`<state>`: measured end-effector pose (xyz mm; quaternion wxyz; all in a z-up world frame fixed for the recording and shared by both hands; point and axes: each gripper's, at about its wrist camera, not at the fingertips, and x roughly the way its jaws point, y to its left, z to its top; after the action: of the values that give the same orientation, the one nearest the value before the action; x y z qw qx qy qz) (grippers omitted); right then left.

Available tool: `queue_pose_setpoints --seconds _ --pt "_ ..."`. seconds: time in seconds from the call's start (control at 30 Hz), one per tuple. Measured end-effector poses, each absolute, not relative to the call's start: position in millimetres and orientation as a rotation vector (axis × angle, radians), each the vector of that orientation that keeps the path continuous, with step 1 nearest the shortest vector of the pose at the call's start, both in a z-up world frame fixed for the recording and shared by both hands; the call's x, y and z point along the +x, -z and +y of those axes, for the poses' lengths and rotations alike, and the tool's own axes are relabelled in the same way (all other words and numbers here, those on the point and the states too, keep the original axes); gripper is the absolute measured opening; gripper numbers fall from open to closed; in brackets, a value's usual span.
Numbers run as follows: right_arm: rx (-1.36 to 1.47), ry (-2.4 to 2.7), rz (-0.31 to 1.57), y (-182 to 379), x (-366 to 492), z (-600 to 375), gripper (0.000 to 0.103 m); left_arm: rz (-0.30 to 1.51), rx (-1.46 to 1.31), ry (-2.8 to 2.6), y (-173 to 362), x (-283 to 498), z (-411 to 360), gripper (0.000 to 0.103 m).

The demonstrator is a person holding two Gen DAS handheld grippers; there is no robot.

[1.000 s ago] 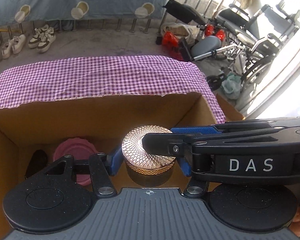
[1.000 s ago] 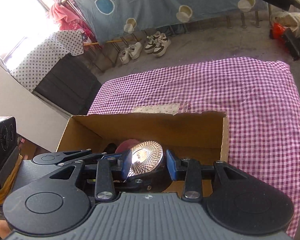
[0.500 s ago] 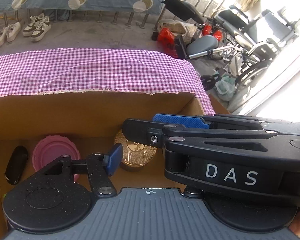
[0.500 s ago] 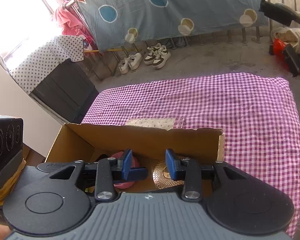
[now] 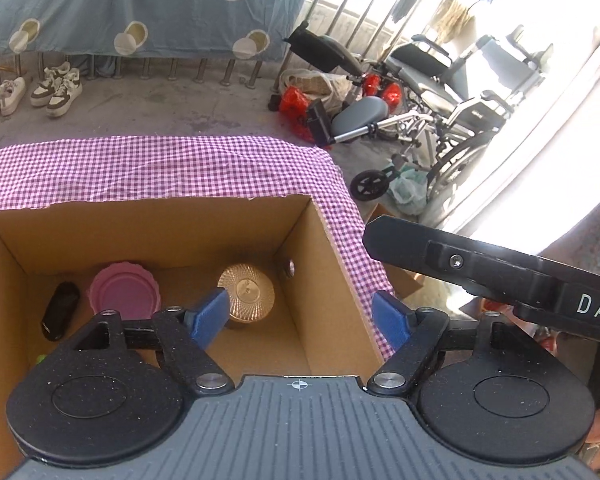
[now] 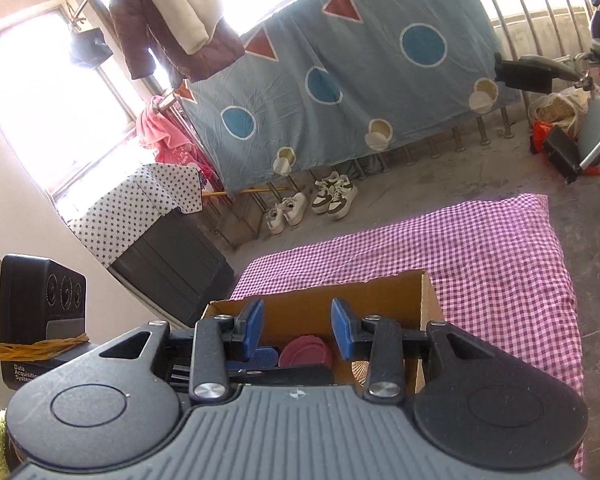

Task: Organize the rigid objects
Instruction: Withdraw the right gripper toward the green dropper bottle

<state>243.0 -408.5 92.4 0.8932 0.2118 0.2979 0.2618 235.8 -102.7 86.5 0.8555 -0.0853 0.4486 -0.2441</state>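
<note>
rose-gold faceted round jar (image 5: 246, 298) sat on the open cardboard box (image 5: 328, 280) floor, below the nearer left gripper (image 5: 300, 316), whose empty jaws were opening; right gripper (image 6: 298, 334) stood apart, empty.

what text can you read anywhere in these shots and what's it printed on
"DAS": white letters on the side of the right gripper, cut off at the picture's edge.
"Data Acquisition System": small white print on the black device at left in the right wrist view, last word partly hidden.
Nothing else readable.
</note>
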Motion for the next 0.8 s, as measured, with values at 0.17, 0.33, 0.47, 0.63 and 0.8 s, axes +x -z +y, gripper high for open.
queue_pose_setpoints --seconds 0.17,0.33,0.47,0.63,0.8 --pt "0.507 -0.564 0.515 -102 180 -420 0.044 0.882 -0.135 0.573 -109 191 -90 0.085" --pt "0.585 -0.59 0.451 -86 123 -421 0.044 0.795 -0.064 0.645 -120 132 -76 0.092" --pt "0.624 -0.574 0.444 -62 89 -414 0.044 0.715 -0.008 0.651 -111 91 -64 0.097" --pt "0.656 -0.542 0.506 -31 72 -404 0.044 0.715 -0.012 0.637 -82 59 -53 0.097" --pt "0.657 -0.512 0.577 -7 68 -390 0.044 0.718 0.003 0.612 -50 45 -46 0.097"
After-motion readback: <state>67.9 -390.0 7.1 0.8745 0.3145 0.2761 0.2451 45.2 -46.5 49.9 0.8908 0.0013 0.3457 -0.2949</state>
